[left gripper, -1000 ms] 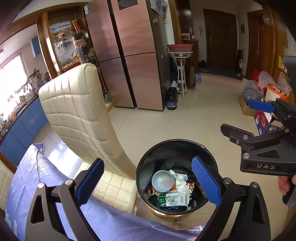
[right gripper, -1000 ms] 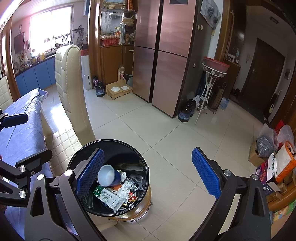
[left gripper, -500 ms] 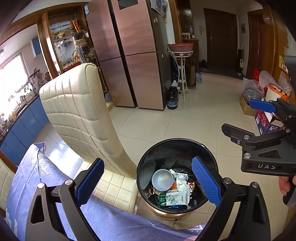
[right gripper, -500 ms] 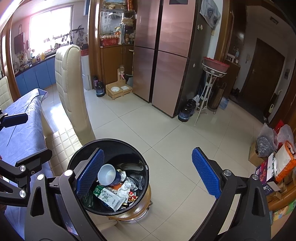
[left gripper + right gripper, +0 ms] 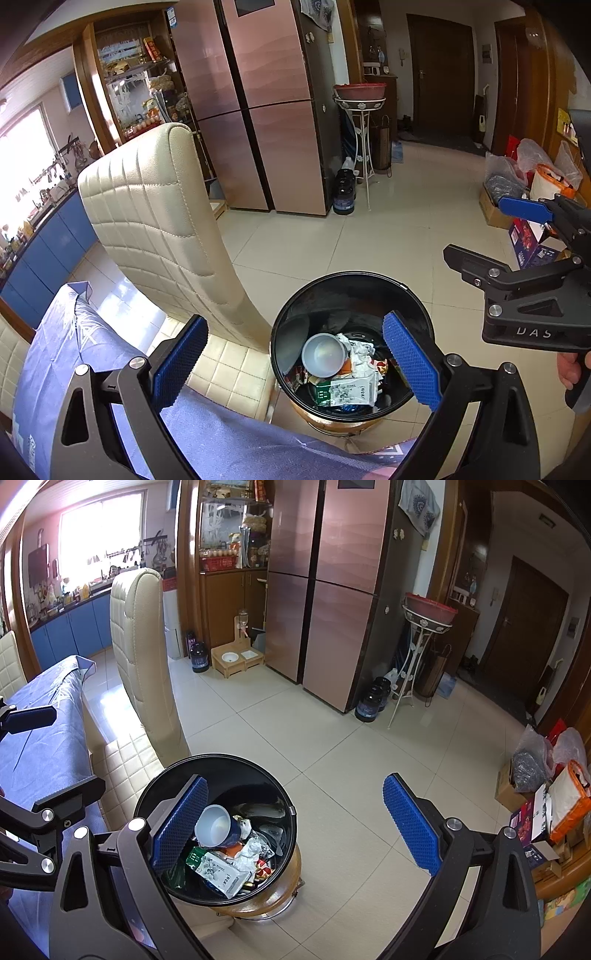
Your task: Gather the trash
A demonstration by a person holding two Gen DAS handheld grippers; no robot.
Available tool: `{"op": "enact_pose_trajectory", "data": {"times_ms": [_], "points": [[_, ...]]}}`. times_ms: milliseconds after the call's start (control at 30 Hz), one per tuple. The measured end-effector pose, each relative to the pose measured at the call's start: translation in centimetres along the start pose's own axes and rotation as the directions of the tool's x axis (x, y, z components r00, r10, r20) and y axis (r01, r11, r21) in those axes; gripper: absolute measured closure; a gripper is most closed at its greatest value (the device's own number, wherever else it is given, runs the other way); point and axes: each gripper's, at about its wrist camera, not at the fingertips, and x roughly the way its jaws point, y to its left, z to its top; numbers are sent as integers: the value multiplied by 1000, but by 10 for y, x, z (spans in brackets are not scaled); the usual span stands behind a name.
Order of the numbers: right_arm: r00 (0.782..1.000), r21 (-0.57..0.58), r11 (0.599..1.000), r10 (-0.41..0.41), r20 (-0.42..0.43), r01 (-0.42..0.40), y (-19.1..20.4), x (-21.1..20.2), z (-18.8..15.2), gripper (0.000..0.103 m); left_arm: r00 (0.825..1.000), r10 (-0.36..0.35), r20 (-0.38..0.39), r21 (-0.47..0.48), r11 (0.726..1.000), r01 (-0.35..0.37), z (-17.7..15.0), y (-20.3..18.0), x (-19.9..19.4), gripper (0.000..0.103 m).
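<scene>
A round black trash bin stands on the tiled floor beside the table; it also shows in the right wrist view. Inside lie a grey-blue paper cup, crumpled wrappers and a green-and-white packet. The cup and the packet show from the right too. My left gripper is open and empty above the bin's near edge. My right gripper is open and empty, just right of the bin; it also appears at the right of the left wrist view.
A cream quilted chair stands left of the bin, against a table with a blue cloth. A copper fridge, a white plant stand, dark jugs and boxes with bags line the room's edges.
Both grippers have stayed open and nearly still; the left view has drifted very slightly. The trash in the bin has not moved.
</scene>
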Motion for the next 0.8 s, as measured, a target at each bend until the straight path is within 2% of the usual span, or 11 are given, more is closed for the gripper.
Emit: {"op": "enact_pose_trajectory", "data": {"times_ms": [800], "points": [[1000,-11,1000,-3,-10,3,0,-1,-3,8,999,-8,-36,9,1000,8,0,-2,7,10]]}}
